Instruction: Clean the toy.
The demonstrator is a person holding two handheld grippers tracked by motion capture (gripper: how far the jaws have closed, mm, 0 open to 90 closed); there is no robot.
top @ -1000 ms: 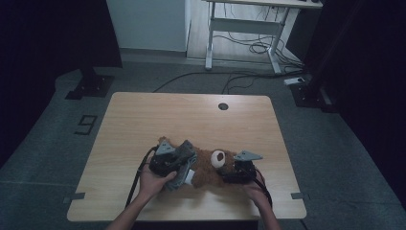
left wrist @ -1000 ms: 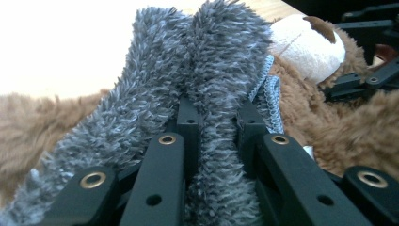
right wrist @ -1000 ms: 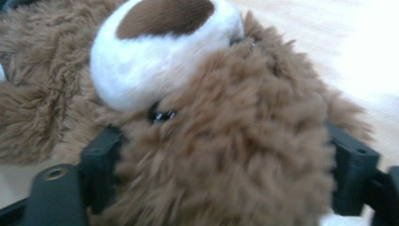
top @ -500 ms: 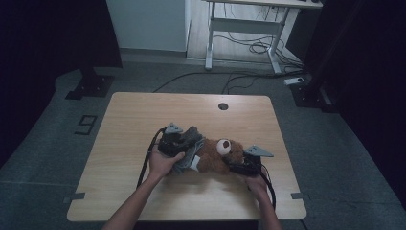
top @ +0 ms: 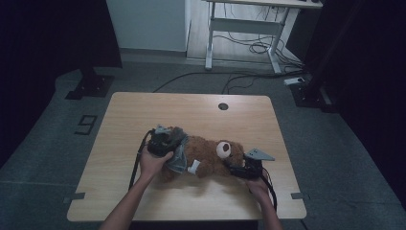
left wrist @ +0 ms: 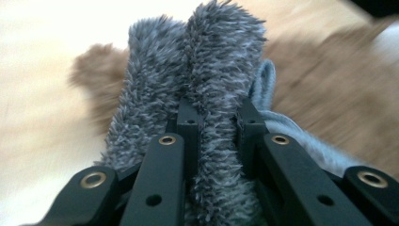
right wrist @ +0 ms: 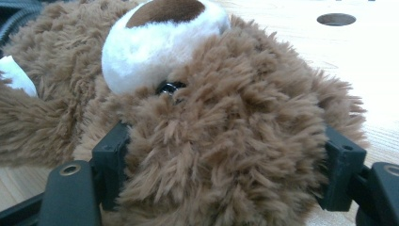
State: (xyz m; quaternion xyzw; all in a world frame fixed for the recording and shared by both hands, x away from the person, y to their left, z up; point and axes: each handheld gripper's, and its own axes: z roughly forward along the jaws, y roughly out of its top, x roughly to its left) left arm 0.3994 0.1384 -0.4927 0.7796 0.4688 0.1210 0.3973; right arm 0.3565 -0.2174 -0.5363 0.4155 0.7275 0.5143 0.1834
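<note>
Beside the bear (top: 210,153), my left gripper (left wrist: 214,117) pinches the grey garment (left wrist: 207,61), my right gripper (right wrist: 226,183) clamps its head, dressing barely started.

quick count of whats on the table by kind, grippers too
brown teddy bear: 1
grey fuzzy garment: 1
grippers: 2, left gripper, right gripper
total: 4

I'm looking into a lab-like recording room: a lone wooden table (top: 191,108) on grey floor, black curtains (top: 52,33) around it, tripod feet (top: 90,87), loose cables (top: 249,48) under a height-adjustable desk (top: 249,21).
</note>
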